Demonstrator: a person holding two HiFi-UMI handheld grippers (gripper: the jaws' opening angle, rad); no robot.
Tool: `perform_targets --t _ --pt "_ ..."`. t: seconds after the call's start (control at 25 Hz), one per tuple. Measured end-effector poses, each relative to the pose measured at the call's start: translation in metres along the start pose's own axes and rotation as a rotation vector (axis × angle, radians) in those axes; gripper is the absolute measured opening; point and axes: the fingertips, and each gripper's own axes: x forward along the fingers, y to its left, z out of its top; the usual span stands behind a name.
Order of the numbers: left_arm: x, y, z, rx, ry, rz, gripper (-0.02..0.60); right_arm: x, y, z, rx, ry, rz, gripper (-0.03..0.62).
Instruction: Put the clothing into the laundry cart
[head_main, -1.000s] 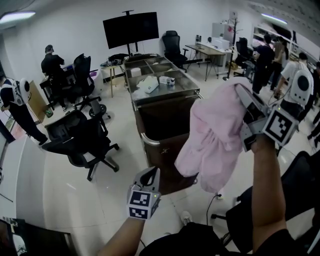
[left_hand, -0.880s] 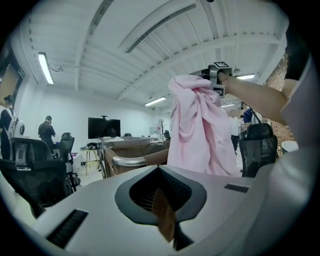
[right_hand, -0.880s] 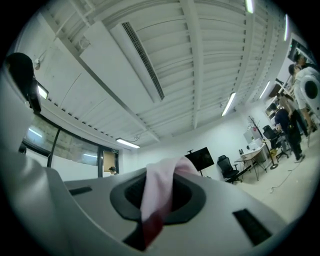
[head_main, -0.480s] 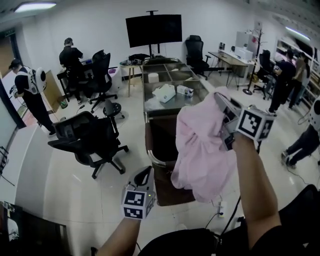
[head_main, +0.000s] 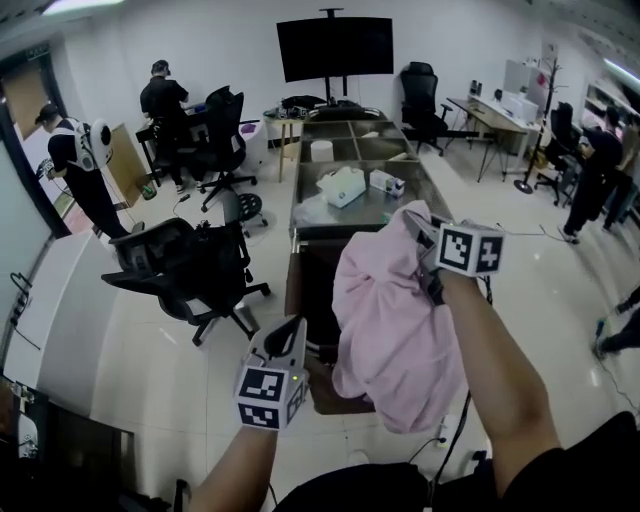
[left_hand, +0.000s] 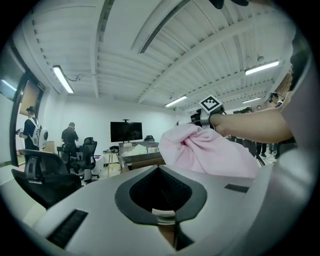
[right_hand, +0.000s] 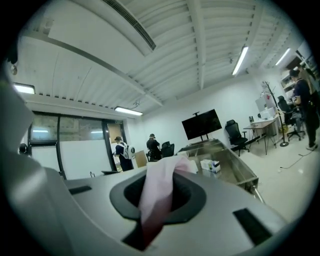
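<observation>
Drooping crumpled pale-pink garment (head_main: 395, 330), clamped in right gripper (head_main: 420, 235); left gripper (head_main: 290, 328) closed, empty.

A pink garment (head_main: 395, 320) raised at the laundry cart (head_main: 375, 148).
It hangs crumpled and bunched, seemingly just above the steel cart's dark, open near bin.

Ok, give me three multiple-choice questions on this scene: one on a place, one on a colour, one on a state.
1. Where is the garment? A in a washing machine. B hanging at the laundry cart's near end. C on a bed.
2. What colour is it? A blue. B white. C pink.
3. The right gripper is: A open and empty. B shut on the garment. C out of view.
Answers: B, it hangs before the cart; C, plainly pink; B, the garment is pinched between its jaws.
</observation>
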Motion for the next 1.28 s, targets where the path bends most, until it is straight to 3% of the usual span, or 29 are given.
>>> perform_targets --t 0.2,0.36,0.48,0.72,0.92,1.28 --pt "0.007 0.004 0.004 0.005 0.007 0.045 -0.002 0.016 -0.014 -0.038 -0.070 0.160 0.007 0.109" --pt "0.012 0.003 -0.001 -0.002 0.017 0.057 -0.002 0.017 -0.016 -0.070 -0.117 0.311 0.056 0.327" --pt "0.014 -0.001 -0.005 -0.006 0.023 0.051 -0.002 0.009 -0.027 -0.081 -0.118 0.355 0.044 0.328" --pt "0.016 -0.012 -0.009 -0.005 0.019 0.014 -0.002 -0.022 -0.025 -0.066 -0.092 0.262 0.035 0.325" --pt "0.009 -0.019 -0.008 0.004 0.012 -0.022 -0.002 -0.051 -0.012 -0.072 -0.137 0.243 0.013 0.325" --pt "-0.014 -0.034 -0.020 0.016 0.026 -0.109 -0.002 -0.109 0.014 -0.078 -0.101 0.172 -0.047 0.325"
